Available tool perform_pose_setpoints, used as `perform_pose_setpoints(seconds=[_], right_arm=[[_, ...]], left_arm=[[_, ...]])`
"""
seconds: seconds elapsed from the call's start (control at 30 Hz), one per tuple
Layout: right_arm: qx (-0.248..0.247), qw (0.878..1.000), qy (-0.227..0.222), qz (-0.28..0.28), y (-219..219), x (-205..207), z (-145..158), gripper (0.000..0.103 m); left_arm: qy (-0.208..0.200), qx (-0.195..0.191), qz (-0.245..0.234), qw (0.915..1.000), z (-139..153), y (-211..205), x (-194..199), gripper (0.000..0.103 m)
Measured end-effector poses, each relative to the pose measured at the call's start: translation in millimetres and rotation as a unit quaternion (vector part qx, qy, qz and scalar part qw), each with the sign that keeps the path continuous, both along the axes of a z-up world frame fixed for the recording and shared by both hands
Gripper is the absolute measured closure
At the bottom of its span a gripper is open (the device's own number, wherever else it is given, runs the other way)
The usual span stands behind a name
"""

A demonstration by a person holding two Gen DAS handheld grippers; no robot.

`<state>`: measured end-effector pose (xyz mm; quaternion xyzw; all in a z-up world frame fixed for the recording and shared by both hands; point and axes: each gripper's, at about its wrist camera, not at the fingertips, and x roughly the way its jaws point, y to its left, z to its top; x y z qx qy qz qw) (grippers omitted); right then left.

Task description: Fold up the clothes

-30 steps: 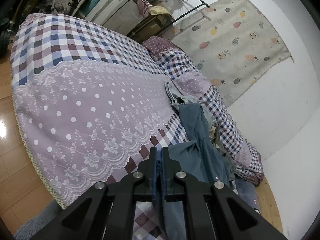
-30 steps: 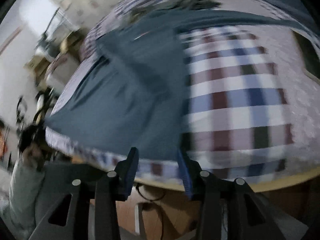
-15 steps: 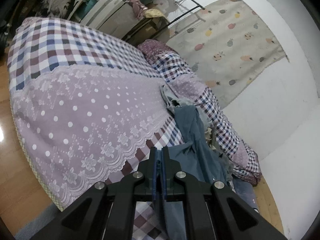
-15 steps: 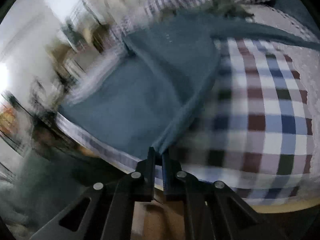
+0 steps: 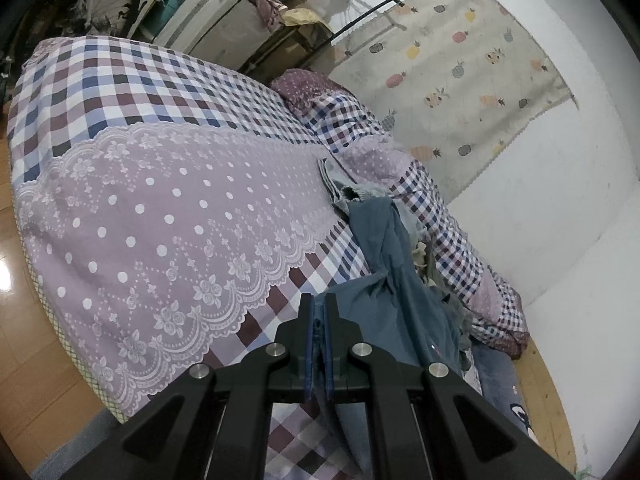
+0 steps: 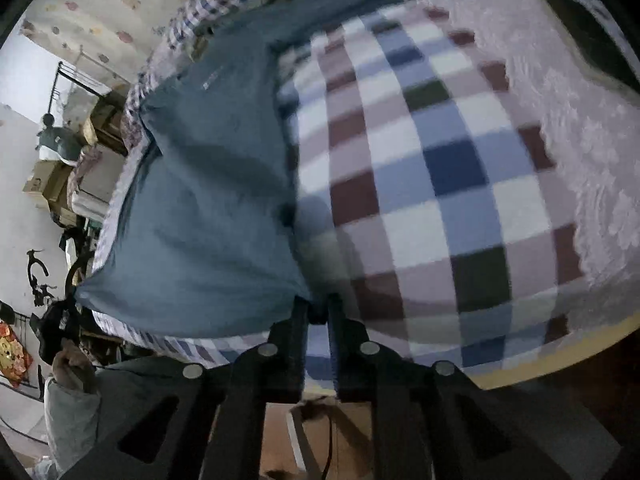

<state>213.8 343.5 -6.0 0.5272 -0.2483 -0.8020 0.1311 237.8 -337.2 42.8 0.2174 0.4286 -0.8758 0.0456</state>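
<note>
A blue-grey garment point(image 5: 396, 280) trails from a heap of clothes point(image 5: 352, 196) down the right side of the bed. My left gripper point(image 5: 319, 308) is shut on its near edge, and cloth shows between the pads. In the right wrist view the same garment point(image 6: 208, 208) lies spread across the checked bedcover point(image 6: 440, 168), stretched between two corners. My right gripper point(image 6: 319, 310) sits at the near corner by the bed's edge. Its jaws are opening slightly, with the dark cloth filling the narrow gap and still pinched.
The lilac dotted and checked bedcover point(image 5: 160, 208) covers the whole bed. A checked pillow point(image 5: 344, 120) lies at its head under a pineapple-print cloth point(image 5: 460, 80) on the wall. Boxes and clutter point(image 5: 224, 28) stand behind. Wooden floor point(image 5: 24, 320) borders the bed. A person's hand point(image 6: 72, 364) shows at left.
My right gripper came in open to the garment's edge, closed on it, and has shifted along the bed's edge with the cloth now spread flatter. The left gripper stays shut on its edge.
</note>
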Motion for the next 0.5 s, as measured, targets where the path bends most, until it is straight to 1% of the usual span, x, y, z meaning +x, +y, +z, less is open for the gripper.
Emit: perform_pose_setpoints(seconds=[0.03,0.07,0.13,0.17,0.2,0.27,0.37,0.43,0.5], right_arm=[[-0.004,1.000,0.004,-0.013,7,1,2,0.073],[-0.012,1.000,0.006,-0.022,16,1,4,0.068],[-0.025,0.999,0.008,-0.032,20,5,6,0.065],[-0.032,0.999,0.009,-0.037,21,7,7,0.062],[-0.036,0.999,0.011,-0.038,22,8,8,0.061],[-0.032,0.999,0.014,-0.018,16,7,8,0.059],[-0.006,0.999,0.016,0.027,5,1,8,0.059],[0.010,0.998,0.011,0.053,-12,2,1,0.059],[0.026,0.996,0.011,0.080,-25,3,-5,0.062]], left_arm=[[0.000,0.001,0.000,1.0000,-1,-1,0,0.100],[0.000,0.002,-0.001,1.0000,-1,-1,-2,0.100],[0.000,0.005,-0.002,1.0000,-2,-1,-4,0.100],[0.002,0.006,-0.003,1.0000,-2,-1,-5,0.100],[0.003,0.007,-0.003,1.0000,-2,-1,-6,0.100],[0.005,0.009,-0.005,0.9999,-3,-1,-9,0.100],[0.017,0.010,-0.013,0.9997,0,-1,-16,0.100],[0.025,0.009,-0.020,0.9994,2,-2,-21,0.100],[0.034,0.009,-0.027,0.9990,4,-3,-27,0.100]])
